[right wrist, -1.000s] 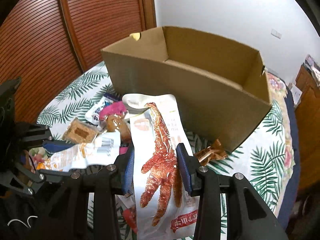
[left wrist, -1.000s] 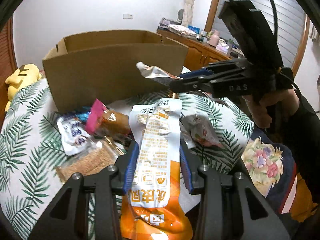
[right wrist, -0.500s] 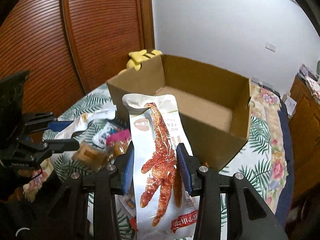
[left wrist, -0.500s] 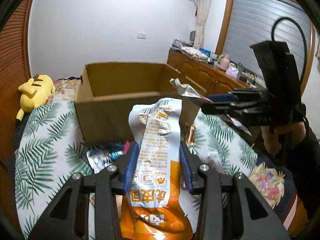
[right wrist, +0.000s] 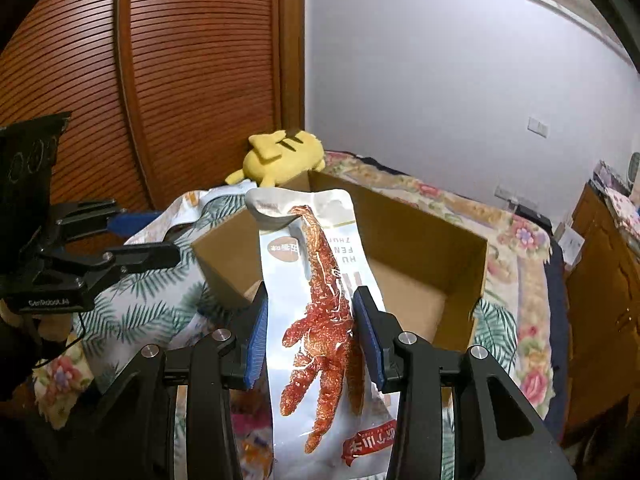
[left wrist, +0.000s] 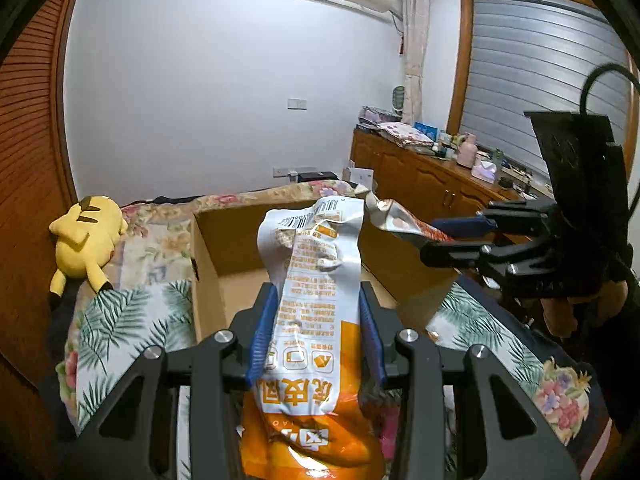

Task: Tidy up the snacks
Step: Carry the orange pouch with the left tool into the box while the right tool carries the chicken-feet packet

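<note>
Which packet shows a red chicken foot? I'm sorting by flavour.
The silver packet in the right gripper; the left gripper's packet is white and orange.

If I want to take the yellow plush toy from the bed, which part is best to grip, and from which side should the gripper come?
Probably grip the yellow plush toy across its rounded body, coming from above. It lies flat on the bed beside the cardboard box, close to the wooden door, so a sideways approach looks cramped. Its ears and tail are thin and floppy; the soft body should compress between the fingers.
</note>
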`<state>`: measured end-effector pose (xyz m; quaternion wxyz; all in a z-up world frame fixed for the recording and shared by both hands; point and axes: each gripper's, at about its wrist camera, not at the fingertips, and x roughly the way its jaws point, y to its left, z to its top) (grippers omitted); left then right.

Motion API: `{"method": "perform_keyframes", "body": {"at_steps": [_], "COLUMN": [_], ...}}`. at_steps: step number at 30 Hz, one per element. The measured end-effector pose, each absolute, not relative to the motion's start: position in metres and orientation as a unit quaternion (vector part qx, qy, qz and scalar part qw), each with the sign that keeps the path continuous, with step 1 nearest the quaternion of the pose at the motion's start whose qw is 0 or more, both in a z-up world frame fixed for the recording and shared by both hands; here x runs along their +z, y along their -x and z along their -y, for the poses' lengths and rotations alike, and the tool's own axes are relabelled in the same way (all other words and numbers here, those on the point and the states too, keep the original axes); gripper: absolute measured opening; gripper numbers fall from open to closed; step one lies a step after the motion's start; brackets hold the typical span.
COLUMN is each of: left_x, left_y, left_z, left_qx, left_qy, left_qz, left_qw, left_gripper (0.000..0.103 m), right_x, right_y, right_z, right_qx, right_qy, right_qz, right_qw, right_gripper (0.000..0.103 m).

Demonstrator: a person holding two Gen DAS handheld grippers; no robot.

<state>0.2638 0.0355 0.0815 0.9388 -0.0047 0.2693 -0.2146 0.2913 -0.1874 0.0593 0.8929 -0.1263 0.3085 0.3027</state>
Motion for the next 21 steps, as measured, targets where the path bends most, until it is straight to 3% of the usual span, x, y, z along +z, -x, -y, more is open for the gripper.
{"method": "perform_keyframes", "body": {"at_steps": [21], "left_x": [0.042], "left_y": [-0.383], "left_z": [-0.027], "left_qx": [-0.192], "left_qy": [0.002], "left_qz": [-0.306], "left_qw": [0.933], "left_gripper": [0.039], "right_x": [0.005], "right_y": [-0.389], "right_z": [0.161], "right_qx": [0.275], "right_qy": [0.12], "right_qz": [-0.345], "right_qw": [0.889], "right_gripper": [0.041]}}
